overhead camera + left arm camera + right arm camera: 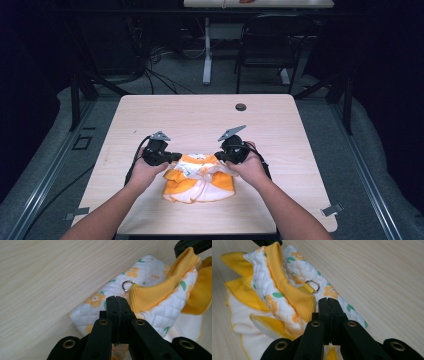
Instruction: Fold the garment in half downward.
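lying between both tools, the garment (pixel 200 177) runs left-right on the table (pixel 200 115), left hand-held gripper (pixel 172 157) and right hand-held gripper (pixel 219 157) each clamped on opposite ends, equally near.

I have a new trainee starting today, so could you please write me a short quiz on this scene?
1. True or false: the left claw is wide open.
2. What small metal part sits on the garment?
A. a zip
B. a ring
C. a bell
3. Fill in: the garment lies on a wooden ____.

Key:
1. False; both it and the right claw are closed on the fabric.
2. B, the ring.
3. table.
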`<action>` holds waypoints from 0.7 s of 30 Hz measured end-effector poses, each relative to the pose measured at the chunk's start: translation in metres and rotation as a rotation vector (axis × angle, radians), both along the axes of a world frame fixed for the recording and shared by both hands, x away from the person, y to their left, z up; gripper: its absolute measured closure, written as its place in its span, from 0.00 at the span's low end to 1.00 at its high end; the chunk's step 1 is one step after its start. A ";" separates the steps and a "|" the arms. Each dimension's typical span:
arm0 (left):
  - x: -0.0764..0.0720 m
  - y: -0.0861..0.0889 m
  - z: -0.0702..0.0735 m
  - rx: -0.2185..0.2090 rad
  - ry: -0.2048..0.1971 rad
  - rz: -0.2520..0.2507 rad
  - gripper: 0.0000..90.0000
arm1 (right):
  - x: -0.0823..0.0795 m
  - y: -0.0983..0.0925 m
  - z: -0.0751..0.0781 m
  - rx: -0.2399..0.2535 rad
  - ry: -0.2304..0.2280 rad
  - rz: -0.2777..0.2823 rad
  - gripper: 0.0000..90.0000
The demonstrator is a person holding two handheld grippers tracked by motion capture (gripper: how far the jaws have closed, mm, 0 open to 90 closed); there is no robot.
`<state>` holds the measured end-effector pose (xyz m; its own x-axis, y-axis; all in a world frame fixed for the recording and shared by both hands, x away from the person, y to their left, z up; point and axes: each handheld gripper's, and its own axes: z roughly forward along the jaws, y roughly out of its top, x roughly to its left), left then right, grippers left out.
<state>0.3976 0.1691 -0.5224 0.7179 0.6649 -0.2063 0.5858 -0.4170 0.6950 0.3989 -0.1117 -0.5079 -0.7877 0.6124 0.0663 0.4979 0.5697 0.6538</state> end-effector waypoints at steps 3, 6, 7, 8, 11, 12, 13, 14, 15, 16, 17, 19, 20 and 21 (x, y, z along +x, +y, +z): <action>-0.010 0.001 0.004 -0.013 -0.001 -0.022 1.00 | -0.009 0.000 0.004 0.002 -0.004 0.020 1.00; -0.021 0.003 0.005 -0.019 -0.001 -0.053 1.00 | -0.021 -0.002 0.005 0.008 -0.001 0.048 1.00; -0.025 0.003 0.006 -0.022 -0.004 -0.057 1.00 | -0.025 -0.002 0.005 0.011 0.000 0.052 1.00; -0.030 0.003 0.006 -0.016 -0.006 -0.067 1.00 | -0.029 -0.003 0.004 0.014 0.002 0.061 1.00; -0.041 0.003 0.003 -0.024 0.005 -0.096 1.00 | -0.041 -0.004 0.002 0.020 0.013 0.084 1.00; -0.044 0.003 0.002 -0.024 0.009 -0.101 1.00 | -0.045 -0.003 0.000 0.020 0.016 0.091 1.00; -0.048 0.002 0.001 -0.021 0.009 -0.106 1.00 | -0.048 -0.003 -0.001 0.021 0.019 0.098 1.00; -0.050 0.002 -0.001 -0.017 0.006 -0.109 1.00 | -0.051 -0.003 -0.003 0.017 0.025 0.107 1.00; -0.053 0.002 -0.003 -0.018 0.010 -0.109 1.00 | -0.054 -0.002 -0.005 0.016 0.025 0.109 1.00; -0.056 0.001 -0.005 -0.024 0.016 -0.108 1.00 | -0.056 -0.002 -0.006 0.014 0.030 0.115 1.00; -0.059 0.001 -0.007 -0.019 0.015 -0.107 1.00 | -0.059 -0.002 -0.009 0.015 0.033 0.119 1.00; -0.063 0.002 -0.013 -0.009 0.020 -0.111 1.00 | -0.063 -0.002 -0.014 0.014 0.043 0.123 1.00; -0.065 0.002 -0.015 0.000 0.020 -0.115 1.00 | -0.065 -0.003 -0.016 0.015 0.050 0.125 1.00; -0.067 0.002 -0.017 0.004 0.021 -0.118 1.00 | -0.068 -0.003 -0.019 0.022 0.056 0.126 1.00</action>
<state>0.3307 0.1711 -0.5397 0.7866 0.5769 -0.2201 0.5472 -0.4863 0.6812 0.3311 -0.1151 -0.5266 -0.8529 0.5068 0.1249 0.4597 0.6159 0.6398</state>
